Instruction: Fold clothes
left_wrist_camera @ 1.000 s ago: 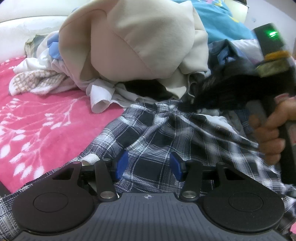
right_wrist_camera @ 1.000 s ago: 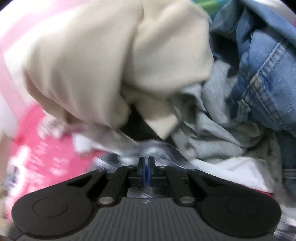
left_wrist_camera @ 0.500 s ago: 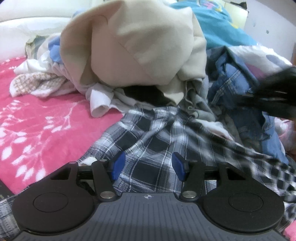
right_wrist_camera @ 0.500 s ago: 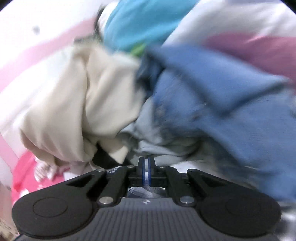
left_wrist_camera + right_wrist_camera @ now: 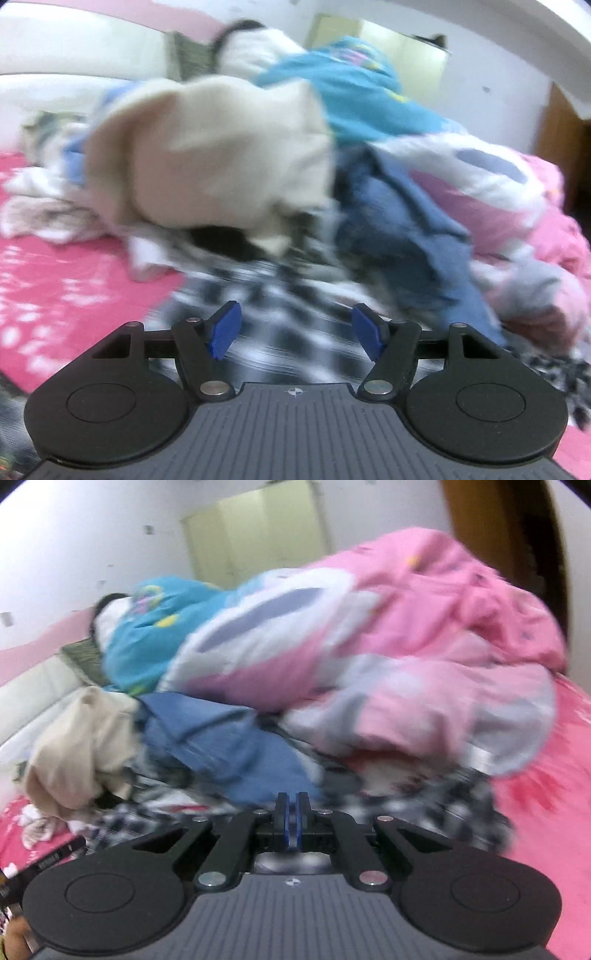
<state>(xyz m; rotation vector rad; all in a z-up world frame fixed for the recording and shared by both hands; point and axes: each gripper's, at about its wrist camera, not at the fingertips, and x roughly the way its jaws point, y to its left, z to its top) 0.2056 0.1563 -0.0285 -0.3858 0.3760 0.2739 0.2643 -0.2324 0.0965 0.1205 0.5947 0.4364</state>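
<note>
A black-and-white plaid shirt point(image 5: 284, 325) lies spread on the pink bed in front of a heap of clothes. My left gripper point(image 5: 295, 330) is open and empty just above the plaid cloth. My right gripper point(image 5: 292, 821) is shut with a bit of cloth pinched between its pads; plaid cloth point(image 5: 461, 812) trails out to its right and lower left. The view is blurred, so the pinched cloth looks like the plaid shirt but is partly hidden.
The heap holds a beige garment point(image 5: 221, 158), blue jeans point(image 5: 402, 236), a turquoise garment point(image 5: 362, 96) and a pink-and-white quilt point(image 5: 424, 635). A pink floral blanket point(image 5: 62, 291) covers the bed on the left. A white wall and pale cupboard point(image 5: 255, 531) stand behind.
Both grippers have pulled back and up from the heap. The right gripper has swung right, still shut, dragging plaid cloth with it. The left gripper has opened wider.
</note>
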